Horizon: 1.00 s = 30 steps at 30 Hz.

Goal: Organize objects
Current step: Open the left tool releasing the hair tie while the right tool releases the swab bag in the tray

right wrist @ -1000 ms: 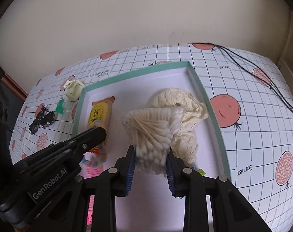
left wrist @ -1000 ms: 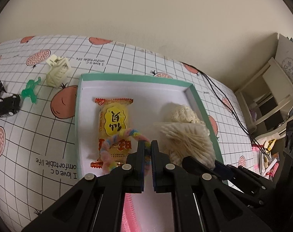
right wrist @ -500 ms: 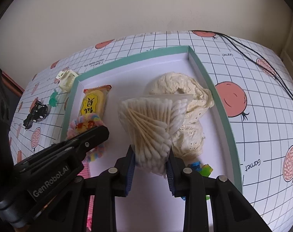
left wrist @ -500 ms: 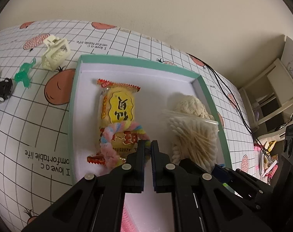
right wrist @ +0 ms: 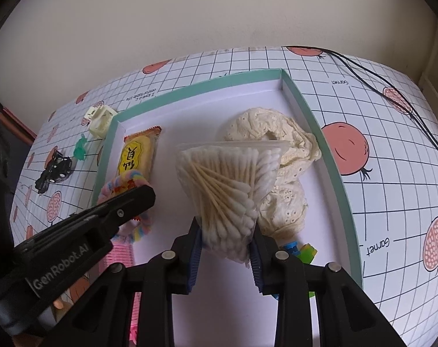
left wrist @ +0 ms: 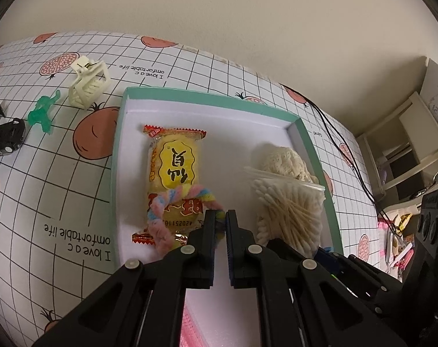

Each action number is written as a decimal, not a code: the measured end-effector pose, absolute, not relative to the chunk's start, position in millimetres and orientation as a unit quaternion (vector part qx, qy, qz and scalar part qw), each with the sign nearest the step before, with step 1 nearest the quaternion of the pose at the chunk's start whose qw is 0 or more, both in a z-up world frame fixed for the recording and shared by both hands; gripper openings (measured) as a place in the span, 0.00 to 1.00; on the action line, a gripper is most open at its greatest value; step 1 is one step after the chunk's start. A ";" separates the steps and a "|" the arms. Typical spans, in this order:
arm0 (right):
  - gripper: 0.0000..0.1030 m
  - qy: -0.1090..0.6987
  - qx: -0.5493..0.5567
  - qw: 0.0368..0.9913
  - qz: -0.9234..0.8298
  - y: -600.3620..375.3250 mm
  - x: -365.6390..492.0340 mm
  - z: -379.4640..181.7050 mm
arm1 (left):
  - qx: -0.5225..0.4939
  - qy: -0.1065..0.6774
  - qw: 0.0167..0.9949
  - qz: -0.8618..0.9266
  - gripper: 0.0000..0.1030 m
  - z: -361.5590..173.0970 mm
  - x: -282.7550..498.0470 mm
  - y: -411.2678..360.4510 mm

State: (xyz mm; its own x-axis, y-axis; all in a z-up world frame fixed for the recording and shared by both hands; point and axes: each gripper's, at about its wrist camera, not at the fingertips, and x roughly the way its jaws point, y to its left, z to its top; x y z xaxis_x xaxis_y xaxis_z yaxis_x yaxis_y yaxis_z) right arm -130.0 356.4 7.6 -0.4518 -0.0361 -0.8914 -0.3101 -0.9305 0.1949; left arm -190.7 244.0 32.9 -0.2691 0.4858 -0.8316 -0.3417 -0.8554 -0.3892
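L claw [left wrist: 221, 219] is closed tight on a pastel rope ring [left wrist: 172, 202]; the ring loops out ahead-left of the tips and lies over the near end of a yellow snack pack [left wrist: 174, 170] inside the teal-rimmed tray [left wrist: 207, 98]. R claw [right wrist: 225, 241] is clamped on the narrow end of a bag of cotton swabs [right wrist: 227, 185], which fans out straight ahead of the tips, w/ a cream lace cloth [right wrist: 276, 133] behind and to its right. Both items sit over the tray floor; whether the bag touches it can't be told.

Risks from here, as I judge them:
- The ring is pinched by a thin bit only, so a quick move may let it slip out, or drag the snack pack along since it overlaps it.
- The swab bag is soft, so it may sag or snag the lace cloth when set down.
- The claws are close side by side, so they could bump.

Still out on the desk, far left of the L claw: cream hair clip [left wrist: 88, 84], green figure [left wrist: 42, 111], black toy car [left wrist: 5, 138].
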 end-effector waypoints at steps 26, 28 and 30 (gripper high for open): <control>0.40 0.152 -0.462 0.082 0.870 349.4 -123.6 77.5 | -0.504 -0.062 0.252 0.824 0.26 101.0 -193.5 217.9; 0.40 0.151 -0.458 0.084 0.872 349.1 -122.9 81.8 | -0.498 -0.059 0.243 0.830 0.26 106.2 -194.8 212.4; 0.40 0.150 -0.456 0.085 0.873 348.6 -122.5 84.6 | -0.493 -0.056 0.236 0.836 0.26 109.6 -196.2 207.4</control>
